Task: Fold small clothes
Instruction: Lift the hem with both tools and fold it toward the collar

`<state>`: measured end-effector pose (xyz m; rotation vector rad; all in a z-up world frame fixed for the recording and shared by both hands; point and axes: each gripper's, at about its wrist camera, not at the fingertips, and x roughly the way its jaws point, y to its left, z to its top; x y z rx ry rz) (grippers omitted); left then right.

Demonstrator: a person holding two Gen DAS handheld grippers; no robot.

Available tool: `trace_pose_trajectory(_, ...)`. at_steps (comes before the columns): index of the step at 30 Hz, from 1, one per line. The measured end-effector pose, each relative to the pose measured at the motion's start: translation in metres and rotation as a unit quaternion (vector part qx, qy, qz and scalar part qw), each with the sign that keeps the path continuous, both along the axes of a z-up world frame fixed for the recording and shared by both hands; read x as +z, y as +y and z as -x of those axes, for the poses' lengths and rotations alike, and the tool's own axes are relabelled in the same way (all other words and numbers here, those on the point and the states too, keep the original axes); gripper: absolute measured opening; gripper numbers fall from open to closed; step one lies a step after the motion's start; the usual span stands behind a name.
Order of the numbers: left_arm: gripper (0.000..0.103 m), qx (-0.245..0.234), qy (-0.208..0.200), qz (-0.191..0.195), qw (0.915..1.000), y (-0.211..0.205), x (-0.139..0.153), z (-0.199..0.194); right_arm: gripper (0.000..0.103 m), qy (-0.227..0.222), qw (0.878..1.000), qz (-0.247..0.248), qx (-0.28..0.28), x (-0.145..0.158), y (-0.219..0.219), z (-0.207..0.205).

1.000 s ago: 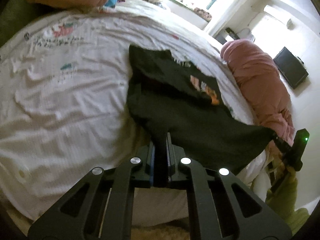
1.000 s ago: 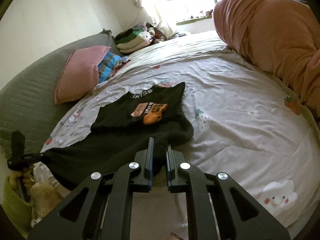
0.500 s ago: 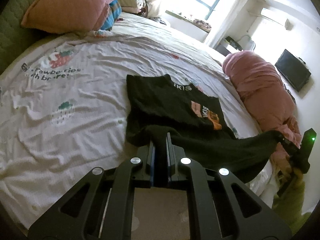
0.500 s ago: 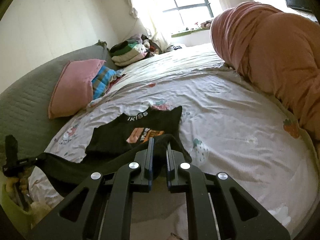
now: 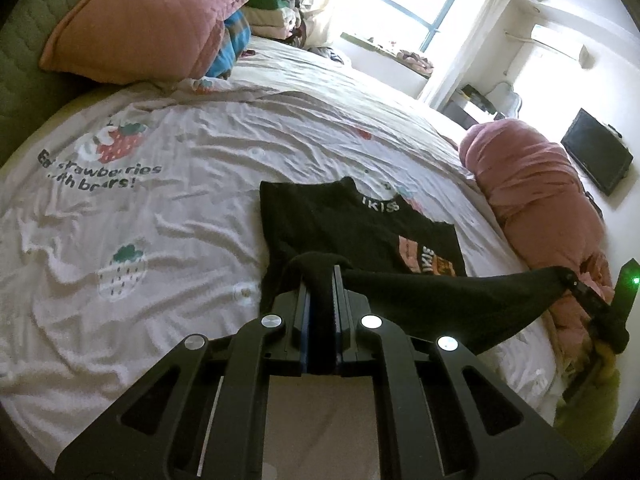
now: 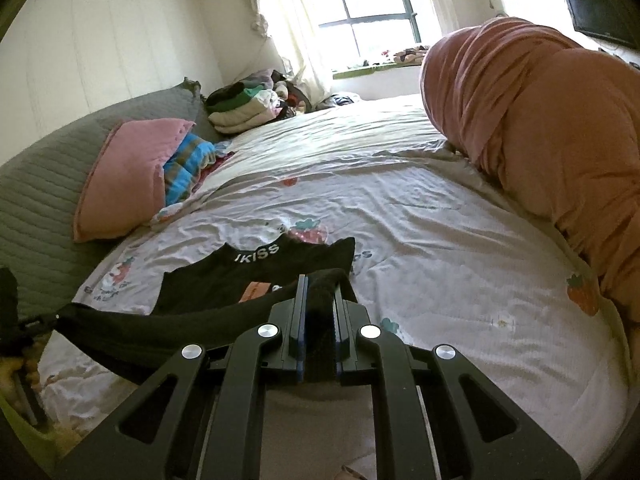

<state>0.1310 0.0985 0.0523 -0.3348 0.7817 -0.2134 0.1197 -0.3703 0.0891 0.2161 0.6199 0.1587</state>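
Note:
A small black T-shirt (image 5: 344,224) with white collar lettering and an orange chest print lies on the white bed sheet, collar end away from me. My left gripper (image 5: 320,276) is shut on one corner of its near hem. My right gripper (image 6: 320,284) is shut on the other corner. Between the two, the hem hangs taut in the air above the shirt (image 6: 224,276). The right gripper (image 5: 576,288) also shows at the far right of the left wrist view, and the left gripper (image 6: 44,322) at the far left of the right wrist view.
A pink pillow (image 5: 140,24) and a striped blue cloth (image 6: 184,168) lie at the green headboard (image 6: 36,200). Folded clothes (image 6: 240,108) are stacked near the window. A rolled pink duvet (image 6: 552,132) fills the bed's right side. The printed sheet (image 5: 140,208) is wrinkled.
Both grippers have lifted the hem and carried it forward over the shirt toward the collar. More of the room and window has come into view.

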Motion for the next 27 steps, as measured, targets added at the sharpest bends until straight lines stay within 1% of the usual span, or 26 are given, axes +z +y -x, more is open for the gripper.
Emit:
trace_pose_trajectory(7,0.003,0.011,0.001,0.003,0.9999,0.003,-0.004,-0.021,0.009,0.002,1.000,0.006,-0.009,-0.003,0.004,-0.020)
trace_pose_trajectory(15,0.003,0.027,0.002,0.002,0.9996,0.003,-0.011,-0.057,0.009,0.013,0.999,0.027,-0.025,-0.011,0.010,-0.059)
trace_pose_trajectory(20,0.003,0.036,0.004,-0.010,0.9993,-0.003,-0.019,-0.077,0.009,0.029,0.998,0.032,-0.040,-0.025,0.009,-0.085)
trace_pose_trajectory(25,0.003,0.038,0.007,-0.024,0.9990,-0.007,-0.034,-0.096,0.009,0.042,0.997,0.045,-0.048,-0.039,0.011,-0.100)
trace_pose_trajectory(27,0.003,0.042,0.009,-0.022,0.9988,-0.006,-0.039,-0.100,0.009,0.048,0.997,0.049,-0.048,-0.045,0.013,-0.105)
